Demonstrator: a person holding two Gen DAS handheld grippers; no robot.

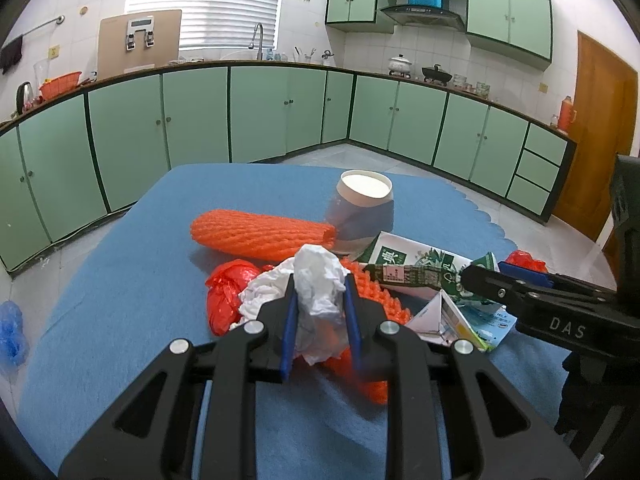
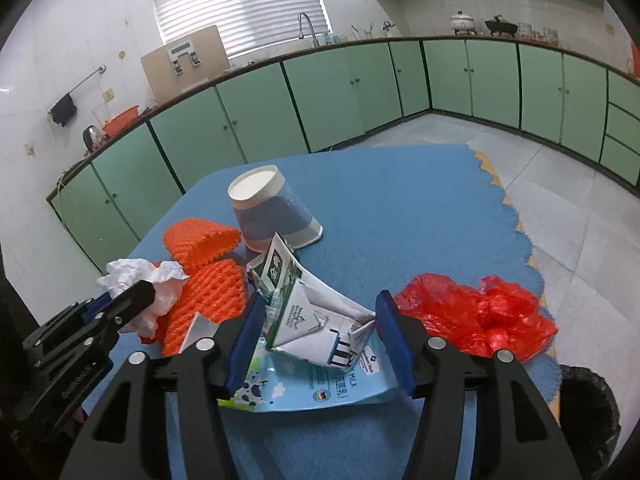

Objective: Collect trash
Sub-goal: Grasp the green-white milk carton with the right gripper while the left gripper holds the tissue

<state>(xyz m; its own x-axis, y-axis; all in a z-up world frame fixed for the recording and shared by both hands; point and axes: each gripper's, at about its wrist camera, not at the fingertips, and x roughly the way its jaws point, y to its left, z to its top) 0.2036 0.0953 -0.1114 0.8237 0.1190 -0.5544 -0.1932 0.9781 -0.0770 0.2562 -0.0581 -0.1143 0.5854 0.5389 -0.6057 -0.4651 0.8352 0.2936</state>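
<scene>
My left gripper [image 1: 319, 292] is shut on a crumpled white tissue [image 1: 316, 276], held just above the blue tablecloth [image 1: 120, 280]. Under and beside the tissue lie an orange foam net [image 1: 260, 236], a second net piece [image 1: 380, 296] and a red plastic bag [image 1: 226, 292]. My right gripper [image 2: 320, 316] stands open astride a crushed green-and-white carton [image 2: 280, 280], which lies on a flattened blue milk carton [image 2: 312, 388]. The carton sits between the jaws without being squeezed. A second red bag [image 2: 472, 320] lies just right of that gripper. A paper cup [image 2: 272, 208] rests base up behind the cartons.
A black bin [image 2: 588, 412] stands off the table's near right corner. Blue plastic [image 1: 12, 332] lies on the floor at the left. Green kitchen cabinets [image 1: 280, 112] line the walls beyond the table. The two grippers are close side by side over the pile.
</scene>
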